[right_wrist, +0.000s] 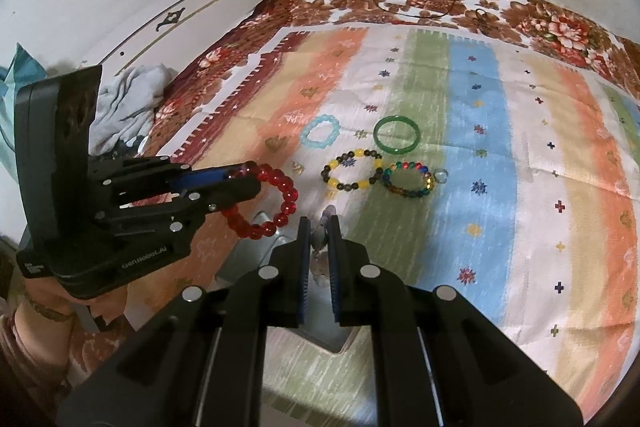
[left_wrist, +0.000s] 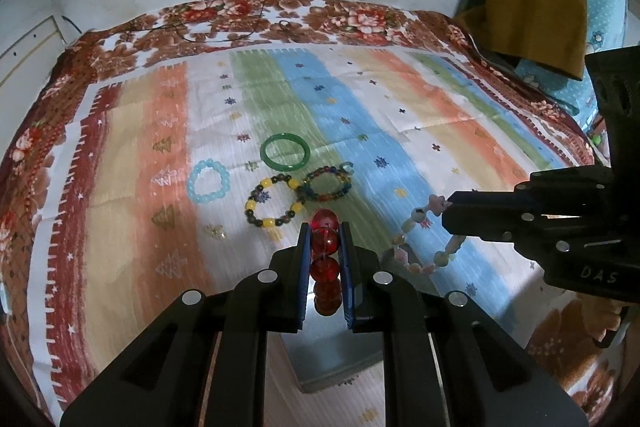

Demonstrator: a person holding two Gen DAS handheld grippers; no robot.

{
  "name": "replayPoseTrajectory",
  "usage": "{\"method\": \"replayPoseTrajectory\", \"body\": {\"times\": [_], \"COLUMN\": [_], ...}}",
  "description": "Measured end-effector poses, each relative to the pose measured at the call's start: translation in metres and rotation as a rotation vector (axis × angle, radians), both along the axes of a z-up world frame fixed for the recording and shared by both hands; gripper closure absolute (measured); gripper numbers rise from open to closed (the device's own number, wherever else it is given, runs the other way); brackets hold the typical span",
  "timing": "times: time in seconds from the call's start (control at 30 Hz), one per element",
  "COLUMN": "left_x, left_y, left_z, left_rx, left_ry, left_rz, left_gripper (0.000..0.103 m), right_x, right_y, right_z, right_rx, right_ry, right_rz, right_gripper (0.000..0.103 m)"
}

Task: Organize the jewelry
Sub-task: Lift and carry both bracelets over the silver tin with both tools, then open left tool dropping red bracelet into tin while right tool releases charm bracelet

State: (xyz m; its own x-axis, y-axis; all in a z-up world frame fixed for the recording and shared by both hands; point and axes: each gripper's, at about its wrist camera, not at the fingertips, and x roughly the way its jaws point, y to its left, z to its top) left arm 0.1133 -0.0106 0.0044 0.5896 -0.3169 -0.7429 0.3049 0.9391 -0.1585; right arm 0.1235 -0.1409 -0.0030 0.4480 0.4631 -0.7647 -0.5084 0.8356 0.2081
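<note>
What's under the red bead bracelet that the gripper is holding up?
Below the red bracelet, held by the left gripper, sits a grey box on the striped cloth. The grippers cover most of the box, so its inside can't be seen.

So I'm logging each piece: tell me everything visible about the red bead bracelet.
The red bead bracelet is a loop of large, round, translucent red beads that look like glass or plastic. The left gripper is shut on it, fingers pinching one side of the loop. The rest hangs free above the striped cloth, touching nothing else.
</note>
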Motion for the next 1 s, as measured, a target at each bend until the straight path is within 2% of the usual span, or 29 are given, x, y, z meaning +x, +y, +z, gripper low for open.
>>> {"method": "replayPoseTrajectory", "body": {"times": [0.33, 0.7, 0.73, 0.77, 0.8, 0.83, 0.87, 1.0], "left_x": [-0.02, -0.028, -0.027, -0.027, -0.027, -0.026, -0.025, -0.02], "left_y": [-0.007, -0.007, -0.006, -0.006, -0.004, -0.002, -0.001, 0.007], "left_z": [-0.016, -0.028, -0.028, -0.028, -0.028, -0.027, -0.027, -0.028], "left_rx": [0.027, 0.043, 0.042, 0.041, 0.038, 0.037, 0.044, 0.065], "left_ry": [0.031, 0.067, 0.068, 0.065, 0.065, 0.058, 0.055, 0.056], "left_rz": [-0.024, -0.031, -0.031, -0.024, -0.016, -0.007, 0.0, 0.036], "left_gripper": [0.09, 0.09, 0.089, 0.08, 0.072, 0.07, 0.07, 0.068], "right_x": [-0.019, -0.019, -0.018, -0.017, -0.017, -0.015, -0.013, -0.009], "right_y": [0.009, 0.006, 0.005, 0.004, 0.003, 0.001, -0.001, -0.006], "right_z": [-0.022, -0.03, -0.03, -0.03, -0.03, -0.029, -0.029, -0.03], "right_rx": [-0.034, -0.033, -0.027, -0.022, -0.021, -0.026, -0.035, -0.036], "right_ry": [0.042, 0.067, 0.067, 0.07, 0.07, 0.063, 0.056, 0.059], "right_rz": [0.029, 0.017, 0.009, -0.001, -0.008, -0.025, -0.039, -0.06], "right_gripper": [0.093, 0.092, 0.09, 0.079, 0.059, 0.052, 0.049, 0.049]}}
